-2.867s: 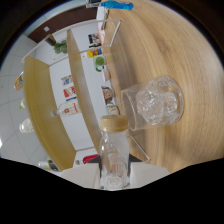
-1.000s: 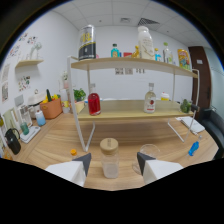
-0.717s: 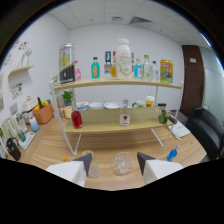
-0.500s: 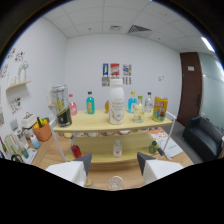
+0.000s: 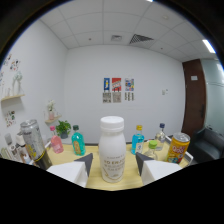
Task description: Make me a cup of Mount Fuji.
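White and opaque, a plastic milk bottle (image 5: 111,149) with a white screw cap and a printed label stands upright between the two fingers (image 5: 83,163), whose dark tips close against its lower body from either side, so the gripper (image 5: 111,164) is clamped on the bottle and carries it. Pale wood of the counter (image 5: 95,177) shows just under and around the bottle's base; whether the base touches it cannot be told. Just beyond the fingers, a row of containers stands along the wooden surface. Beyond the left finger are a teal bottle (image 5: 77,141) with a dark cap, a pink bottle (image 5: 55,141) beside it, and further out a tall shiny metal can (image 5: 32,142). Behind these a small green potted plant (image 5: 63,129) sits near the wall. Beyond the right finger stand a blue bottle (image 5: 138,140), a small green-capped container (image 5: 152,148), a clear bottle with a dark cap (image 5: 161,135), and an orange and yellow drink can (image 5: 177,147) tilted slightly outward. Far beyond the bottle, three posters (image 5: 119,90) hang side by side on a white wall (image 5: 150,110). A dark brown door (image 5: 192,110) stands far off past the right finger, and a shelf (image 5: 12,97) with small items hangs on the wall past the left one. Overhead, a tiled ceiling carries an air vent (image 5: 140,39).
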Demonstrator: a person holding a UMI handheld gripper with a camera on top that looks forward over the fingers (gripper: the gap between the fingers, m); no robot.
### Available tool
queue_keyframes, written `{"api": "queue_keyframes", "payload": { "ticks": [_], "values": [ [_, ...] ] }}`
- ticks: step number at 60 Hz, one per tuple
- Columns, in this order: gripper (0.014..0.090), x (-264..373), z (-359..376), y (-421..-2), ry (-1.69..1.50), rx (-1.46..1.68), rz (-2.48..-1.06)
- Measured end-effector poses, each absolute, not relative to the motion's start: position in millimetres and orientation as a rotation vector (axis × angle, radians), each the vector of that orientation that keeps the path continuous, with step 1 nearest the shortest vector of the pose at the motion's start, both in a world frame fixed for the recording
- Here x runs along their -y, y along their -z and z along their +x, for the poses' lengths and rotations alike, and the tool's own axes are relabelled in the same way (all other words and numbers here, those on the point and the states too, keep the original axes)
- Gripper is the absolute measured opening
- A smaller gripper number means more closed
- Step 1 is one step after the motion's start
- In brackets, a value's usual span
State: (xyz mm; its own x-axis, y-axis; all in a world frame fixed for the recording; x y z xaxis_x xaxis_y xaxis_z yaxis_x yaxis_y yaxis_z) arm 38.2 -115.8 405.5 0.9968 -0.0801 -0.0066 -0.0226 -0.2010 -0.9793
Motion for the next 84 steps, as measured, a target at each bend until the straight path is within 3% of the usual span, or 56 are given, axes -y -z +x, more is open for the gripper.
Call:
{"api": "queue_keyframes", "payload": {
  "ticks": [7, 11, 23, 36, 43, 49, 60, 71, 78, 84],
  "values": [
    [0.0663, 94, 37, -389, 0.037, -0.067, -1.783],
    [0.051, 87, 36, -386, 0.034, -0.059, -1.777],
    [0.0491, 96, 31, -391, -0.015, -0.042, -1.771],
    [0.0478, 145, 36, -451, -0.072, -0.007, -1.625],
    [0.0476, 177, 50, -453, -0.108, -0.019, -1.585],
    [0.0475, 197, 74, -413, -0.1, -0.039, -1.6],
    [0.0475, 217, 114, -275, -0.076, -0.129, -1.782],
    [0.0475, 224, 124, -176, 0.006, -0.056, -1.897],
    [0.0475, 225, 133, -131, 0.129, 0.052, -1.977],
    [0.0477, 226, 137, -117, 0.271, 0.226, -1.993]
  ]
}}
